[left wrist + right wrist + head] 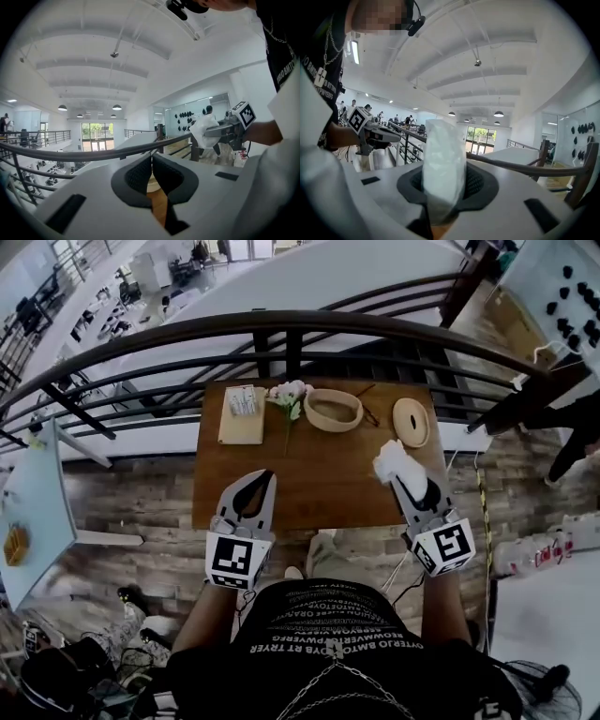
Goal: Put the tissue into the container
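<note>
Nearest the person and well short of the container [333, 410], the left tool [152, 158] hangs over the near edge of the tabletop [319, 479]. Its jaws are closed on each other with nothing between them. The right tool [444, 182] is also on the near side of the container, off to its right. It is clamped on the tissue [443, 159], gripping the lower part while the rest stands up loose and crumpled above the pads. So the tissue is in the air, in the right tool, and not yet over the container.

The container is an open, oval wooden bowl and looks empty. A round lid [411, 421] lies just to its right, pink flowers [289, 393] sit against its left side, and a flat wooden tray [242, 415] lies further left. A dark railing [281, 324] runs behind all of them.

The loose upper part is probably the main risk. If the tool lets go before the whole wad is inside the rim, part of it could drape over the edge or slide out onto the tabletop. So light a sheet may also cling to the pads as they part and lift out again. Coming in from the right, the tool could also knock the lid. If it overshoots the container, it would reach the flowers.
</note>
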